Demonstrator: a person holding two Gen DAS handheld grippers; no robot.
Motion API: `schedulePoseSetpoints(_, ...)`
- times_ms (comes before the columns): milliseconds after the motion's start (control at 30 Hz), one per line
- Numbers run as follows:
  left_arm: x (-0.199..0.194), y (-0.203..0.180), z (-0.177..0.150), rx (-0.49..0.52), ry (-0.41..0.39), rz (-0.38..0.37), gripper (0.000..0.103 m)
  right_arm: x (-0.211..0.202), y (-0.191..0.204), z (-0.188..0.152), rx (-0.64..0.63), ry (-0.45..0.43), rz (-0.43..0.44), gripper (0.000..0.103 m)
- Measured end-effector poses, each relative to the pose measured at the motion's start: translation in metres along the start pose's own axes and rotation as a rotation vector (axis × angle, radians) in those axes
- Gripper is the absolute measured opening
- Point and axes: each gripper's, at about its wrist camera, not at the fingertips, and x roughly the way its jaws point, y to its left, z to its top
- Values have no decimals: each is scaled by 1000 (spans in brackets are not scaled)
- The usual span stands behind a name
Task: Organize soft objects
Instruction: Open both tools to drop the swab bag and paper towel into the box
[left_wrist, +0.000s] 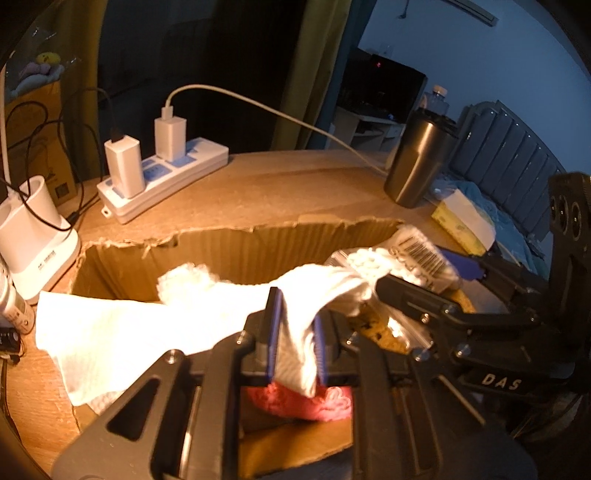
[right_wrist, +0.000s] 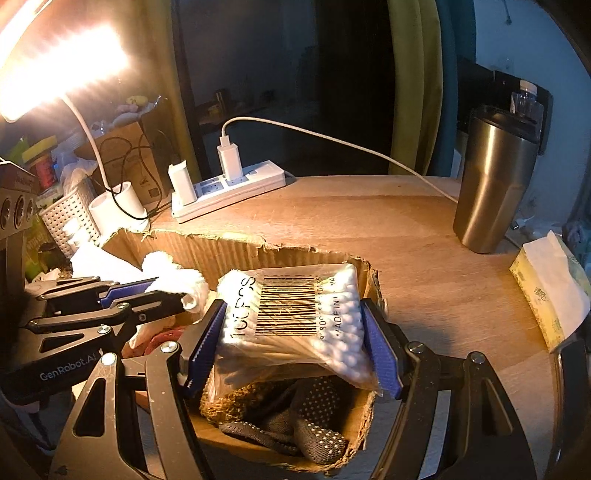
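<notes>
White cloth (left_wrist: 314, 302): left wrist view; nipped between the blue pads of the left gripper (left_wrist: 295, 339), jaws nearly closed on it, so the rest drapes free over the cardboard box (left_wrist: 229, 251).
Hold height: cloth hangs above the box opening, probably so it can be dropped in with the other soft things.
Red fabric (left_wrist: 299, 402): lies low in the box under the left jaws (lace-like, though blur makes that uncertain).
Paper towel (left_wrist: 122, 332): spread over the box's left edge, loose.
Swab pack (right_wrist: 295, 321): right wrist view; plastic bag of cotton swabs, barcode up, spanned by the right gripper (right_wrist: 295, 339), whose jaws stand wide with both pads against the bag's sides.
Position: pack sits over the box's right end, above the dark dotted gloves (right_wrist: 306, 417) already inside.
Tumbler (right_wrist: 495, 181): stands on the table, well apart from the box.
</notes>
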Motion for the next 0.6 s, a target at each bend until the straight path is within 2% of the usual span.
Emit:
schedulePoseSetpoints(333,-7,-2,0,-1,-7,31,29,0,2,0,-1,7,-5,74)
schedulePoseSetpoints(367,-9,-1,-1,-2,-11,32,36,0,2,0,0,6,-3,74)
schedulePoseSetpoints(400,-11,-1,-1,-3,-15,32,52,0,2,0,1,6,-2,75)
schedulePoseSetpoints(467,-17,2,-1,-19,-32,28,62,-2,1,-1,4,6,-1,75)
schedulePoseSetpoints(600,-25,7,0,-39,-50,41,62,-9,1,-1,12,-11,1,75)
